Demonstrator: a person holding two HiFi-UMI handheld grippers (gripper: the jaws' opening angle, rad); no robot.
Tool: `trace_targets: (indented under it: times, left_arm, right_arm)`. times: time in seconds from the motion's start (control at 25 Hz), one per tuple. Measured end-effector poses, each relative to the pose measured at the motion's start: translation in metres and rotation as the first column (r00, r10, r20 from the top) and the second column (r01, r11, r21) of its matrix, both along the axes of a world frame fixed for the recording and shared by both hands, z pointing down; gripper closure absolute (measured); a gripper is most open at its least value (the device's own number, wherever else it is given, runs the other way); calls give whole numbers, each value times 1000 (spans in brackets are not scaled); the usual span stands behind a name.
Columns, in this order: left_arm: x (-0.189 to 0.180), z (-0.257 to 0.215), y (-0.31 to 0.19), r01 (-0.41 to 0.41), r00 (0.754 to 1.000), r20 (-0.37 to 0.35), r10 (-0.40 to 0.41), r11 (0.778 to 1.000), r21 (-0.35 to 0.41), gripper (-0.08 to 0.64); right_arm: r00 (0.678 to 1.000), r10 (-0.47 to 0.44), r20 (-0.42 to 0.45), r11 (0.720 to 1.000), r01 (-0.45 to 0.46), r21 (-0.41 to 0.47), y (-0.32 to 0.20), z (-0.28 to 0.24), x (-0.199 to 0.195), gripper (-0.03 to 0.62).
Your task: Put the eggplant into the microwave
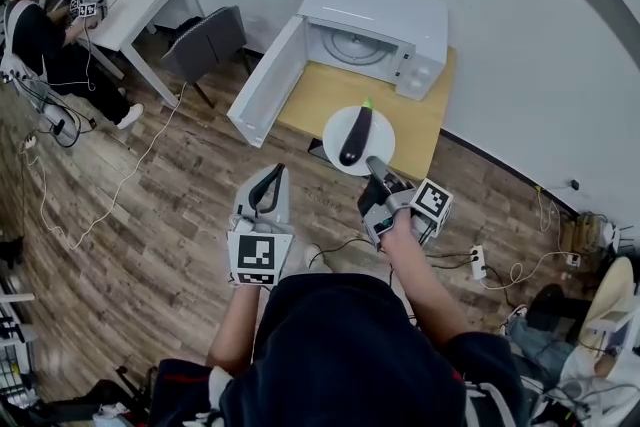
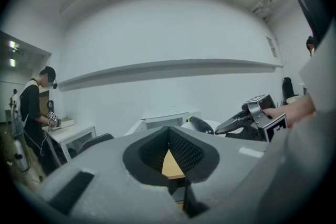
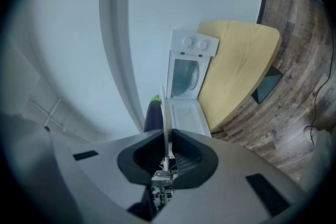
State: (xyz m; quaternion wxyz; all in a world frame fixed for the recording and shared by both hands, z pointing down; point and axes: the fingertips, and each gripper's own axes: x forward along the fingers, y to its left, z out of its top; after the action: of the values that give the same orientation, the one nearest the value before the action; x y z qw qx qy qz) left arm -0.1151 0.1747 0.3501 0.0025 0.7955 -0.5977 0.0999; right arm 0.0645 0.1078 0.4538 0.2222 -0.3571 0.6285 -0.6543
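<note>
- holding the white plate (image 1: pixel 382 143) by its near rim in my right hand-held gripper (image 1: pixel 374 166); the jaws are clamped on the rim, which stands edge-on between the pads in the right gripper view.
- the eggplant (image 1: pixel 353 134) lies on that plate, just ahead of the right jaws, over the near edge of the counter (image 1: pixel 318 95).
- its long axis runs away from me, with the green stem end toward the microwave (image 1: pixel 378 23) and the blunt dark end nearest the jaws.
- the microwave sits beyond the plate and a little to the left in the head view. its door (image 1: pixel 263 87) hangs wide open on the left side and the glass turntable inside is bare.
- my right hand is plainly the nearer one. the forearm reaches forward and the tool points almost level at the open cavity.
- my left hand-held gripper (image 1: pixel 267 177) has its jaws together on nothing. it is beside the right one, over the floor, short of the counter and facing the same way.
- i judge the next move to be a straight push forward with a slight drift left, keeping the plate level so the eggplant does not roll.
</note>
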Motion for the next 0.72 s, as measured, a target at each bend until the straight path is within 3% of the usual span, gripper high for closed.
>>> trace_targets:
  times: [0.72]
  left_arm:
    - [-1,15,-70,-53,998,14,54,998,-28,545]
  right_arm:
    - [999,35,6,999,-35,-24,-61,11,-5,566]
